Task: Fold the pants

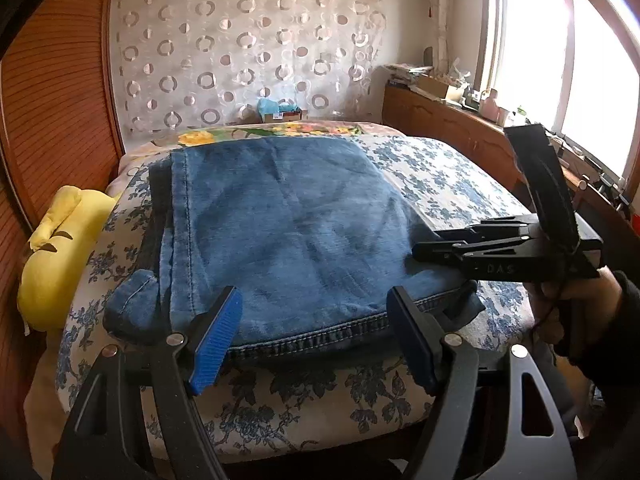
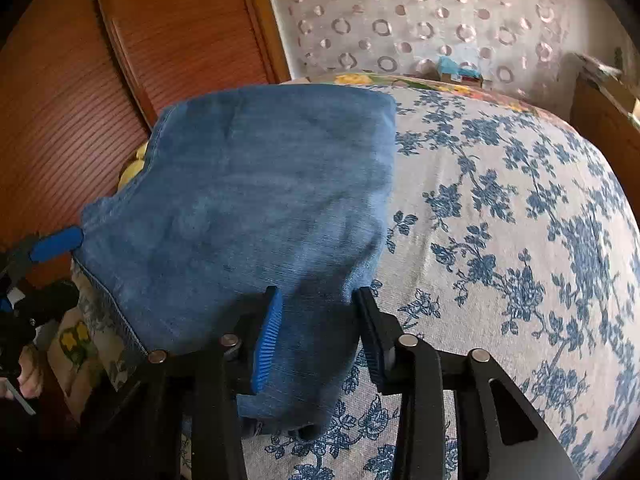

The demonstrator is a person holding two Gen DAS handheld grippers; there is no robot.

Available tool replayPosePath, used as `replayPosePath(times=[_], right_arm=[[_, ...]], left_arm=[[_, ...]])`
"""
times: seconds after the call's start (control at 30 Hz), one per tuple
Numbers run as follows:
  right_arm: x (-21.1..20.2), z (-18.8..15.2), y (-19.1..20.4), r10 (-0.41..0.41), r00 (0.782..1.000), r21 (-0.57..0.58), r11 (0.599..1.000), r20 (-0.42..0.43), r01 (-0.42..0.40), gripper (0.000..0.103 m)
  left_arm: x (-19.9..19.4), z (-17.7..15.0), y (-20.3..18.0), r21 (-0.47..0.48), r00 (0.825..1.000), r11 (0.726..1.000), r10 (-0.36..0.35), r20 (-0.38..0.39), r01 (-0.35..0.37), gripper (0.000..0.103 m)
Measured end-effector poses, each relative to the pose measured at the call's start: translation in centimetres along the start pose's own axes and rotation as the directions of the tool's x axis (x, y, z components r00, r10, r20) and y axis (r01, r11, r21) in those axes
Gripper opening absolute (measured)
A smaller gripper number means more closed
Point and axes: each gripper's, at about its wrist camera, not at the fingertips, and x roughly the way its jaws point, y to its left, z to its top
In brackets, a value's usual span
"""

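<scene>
The left gripper (image 1: pixel 314 336) stands with its jaws apart at the stitched near edge of the pants (image 1: pixel 280 232), not pinching it. The pants lie folded, blue denim, flat on the flowered bedspread (image 1: pixel 440 176). The right gripper (image 2: pixel 318 332) straddles their near right corner; whether it pinches, I cannot tell.

Blue-flowered bed (image 1: pixel 440 176) carries folded denim pants (image 1: pixel 288 232), yellow cushion (image 1: pixel 56 264) tucked at its left edge.
</scene>
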Motion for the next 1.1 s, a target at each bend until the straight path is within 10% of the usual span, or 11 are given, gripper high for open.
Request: replayPosePath(times=[0.2,0.6,1.1], right_arm=[[-0.2,0.4,0.1,0.023,1.000,-0.016,1.000,0.015,-0.023,0.004],[-6.7,0.7,-1.0,-0.046,0.975,0.000,0.999,0.217,0.047,0.003],[-11.9,-7.1,-10.0,-0.204,0.964,0.163,0.971,0.171,0.177,0.003]], left_arm=[[0.6,0.3,-0.6,0.009,1.000,1.000,-0.007,-0.011,0.007,0.075],[0.6,1.6,-1.9,0.026,0.999,0.999,-0.040,-0.005,0.040,0.075],[1.4,2.8,-5.1,0.051,0.992,0.991,-0.123,-0.009,0.123,0.075]])
